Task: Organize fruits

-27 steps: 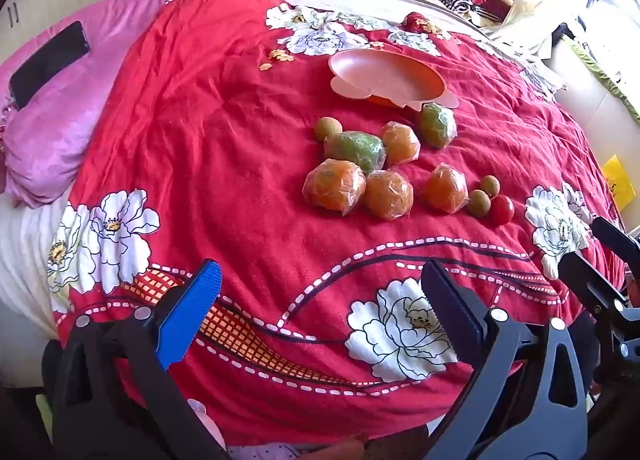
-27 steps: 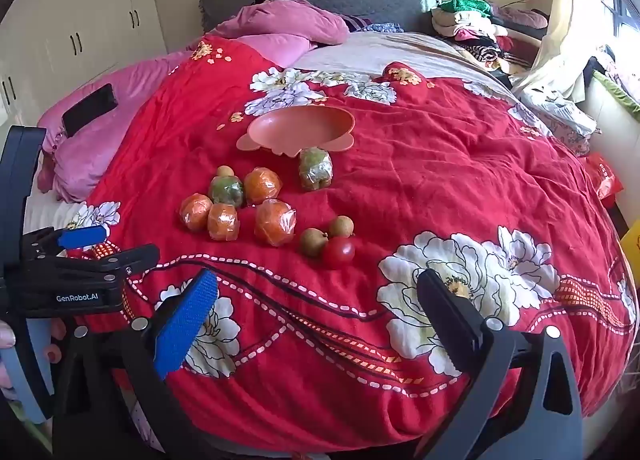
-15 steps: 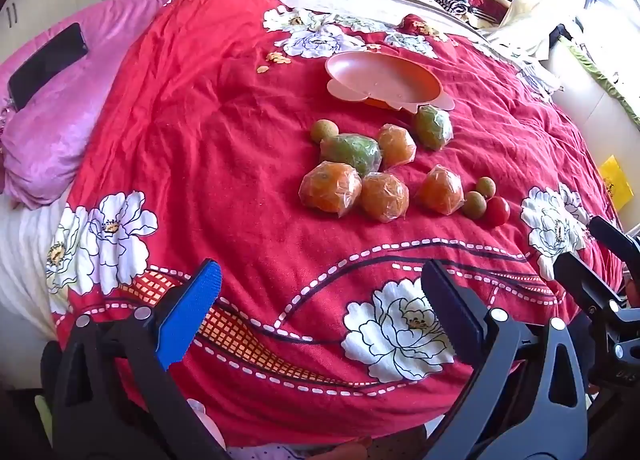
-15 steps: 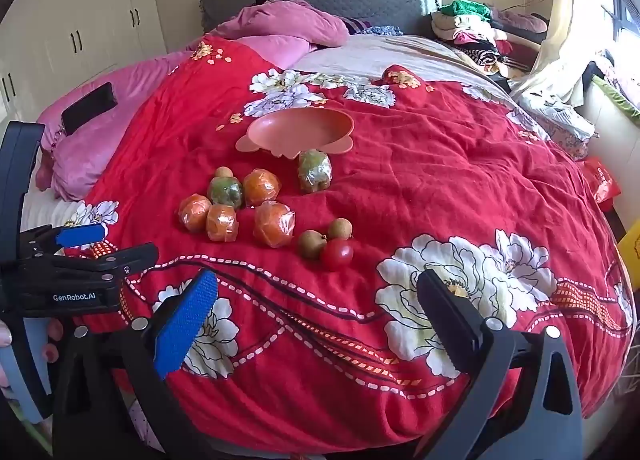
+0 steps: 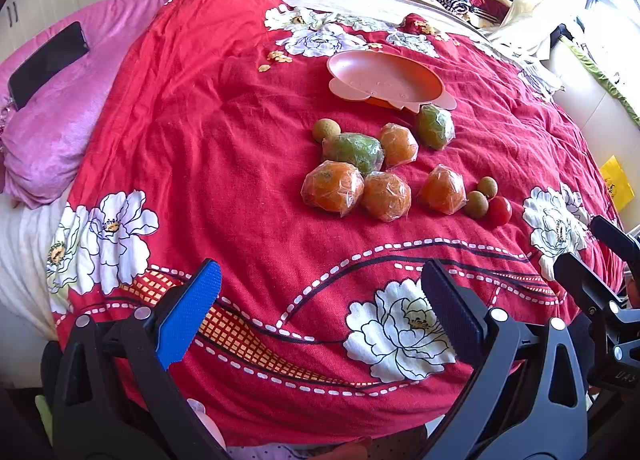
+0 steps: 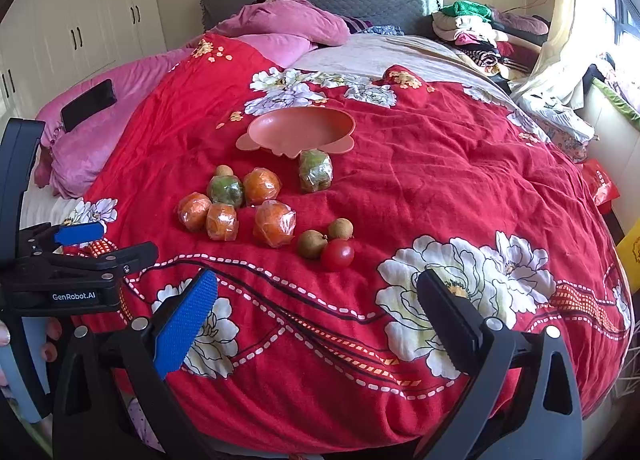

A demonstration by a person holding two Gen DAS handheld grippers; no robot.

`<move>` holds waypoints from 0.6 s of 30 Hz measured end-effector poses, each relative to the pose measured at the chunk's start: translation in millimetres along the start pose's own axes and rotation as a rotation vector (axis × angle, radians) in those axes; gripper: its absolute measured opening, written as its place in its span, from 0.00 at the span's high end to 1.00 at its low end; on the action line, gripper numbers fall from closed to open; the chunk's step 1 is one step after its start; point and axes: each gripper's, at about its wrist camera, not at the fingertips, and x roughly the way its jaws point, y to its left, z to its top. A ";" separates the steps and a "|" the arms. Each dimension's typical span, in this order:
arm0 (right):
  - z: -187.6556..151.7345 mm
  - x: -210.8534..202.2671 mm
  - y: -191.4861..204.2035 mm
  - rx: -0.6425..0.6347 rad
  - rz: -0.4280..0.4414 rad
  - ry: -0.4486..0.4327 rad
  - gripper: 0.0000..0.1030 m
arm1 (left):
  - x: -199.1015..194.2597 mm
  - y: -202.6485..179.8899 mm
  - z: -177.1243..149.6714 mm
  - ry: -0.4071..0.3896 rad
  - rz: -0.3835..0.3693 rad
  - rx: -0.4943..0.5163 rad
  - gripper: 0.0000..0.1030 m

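Tongs are both hanging released and empty over the near edge of the red quilt (image 5: pixel 224 163), the left gripper (image 5: pixel 320 304) and the right gripper (image 6: pixel 316 302) gaping wide. Toward twelve o'clock the wrapped oranges (image 5: pixel 334 187) and small loose fruits (image 6: pixel 325 242) are lying clustered, touching one another, beyond them the pink plate (image 5: pixel 384 77) sitting empty. Slippery film is likely making a wrapped fruit squirt from the pads, and a nudge on the soft bedding risks sending the round tomato (image 6: pixel 337 254) rolling away.

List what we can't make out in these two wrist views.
- Wrapped fruit: crinkled film blurs the skin, both views; kind uncertain.
- Pink plate: seen at a low angle in both views; underside hidden.
- Right claw: cut off by the right edge in the left wrist view.
- Black phone: too small to tell if it's on.
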 end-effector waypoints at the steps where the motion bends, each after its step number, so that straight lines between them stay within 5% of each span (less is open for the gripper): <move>1: 0.1 0.2 -0.1 0.000 0.001 0.000 0.04 | -0.2 -0.5 0.2 0.001 0.001 -0.001 0.09; 18: 1.8 0.3 1.7 -0.009 -0.006 0.003 0.04 | -0.8 -0.5 1.3 -0.002 0.002 0.004 0.09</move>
